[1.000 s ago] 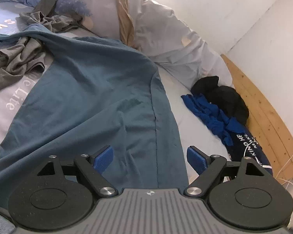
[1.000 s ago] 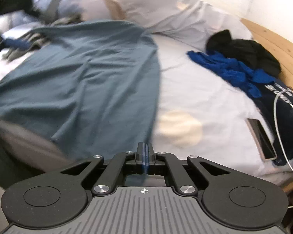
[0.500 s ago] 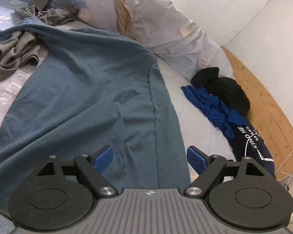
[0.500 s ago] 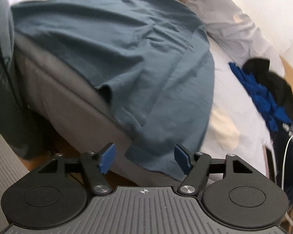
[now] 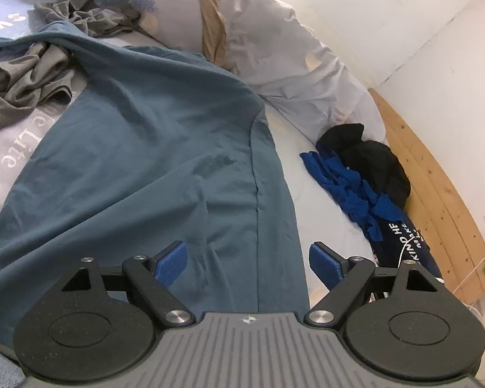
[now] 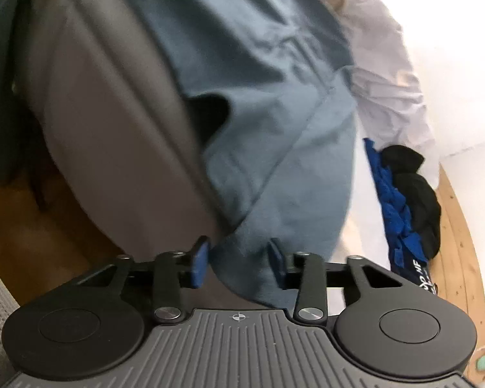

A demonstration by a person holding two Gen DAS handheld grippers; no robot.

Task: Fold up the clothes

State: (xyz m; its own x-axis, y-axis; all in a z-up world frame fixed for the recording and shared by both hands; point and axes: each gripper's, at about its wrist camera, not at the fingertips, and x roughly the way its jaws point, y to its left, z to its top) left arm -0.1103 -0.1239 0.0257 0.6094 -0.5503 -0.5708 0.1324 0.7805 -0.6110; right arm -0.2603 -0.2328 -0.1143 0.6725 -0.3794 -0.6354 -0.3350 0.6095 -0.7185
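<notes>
- A teal-blue garment (image 5: 139,161) lay spread flat and lightly wrinkled across the centre and left of the left wrist view, a long seam running down its right side.
- In the right wrist view its lower corner (image 6: 274,194) hung over the bed edge, lower centre of frame.

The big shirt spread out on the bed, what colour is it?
The shirt is a plain dusty teal-blue, clearest in the left wrist view.

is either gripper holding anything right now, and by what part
Nothing is held. The left gripper is open above the teal shirt. The right gripper is open, its fingers astride the shirt's hanging corner but not closed.
</notes>
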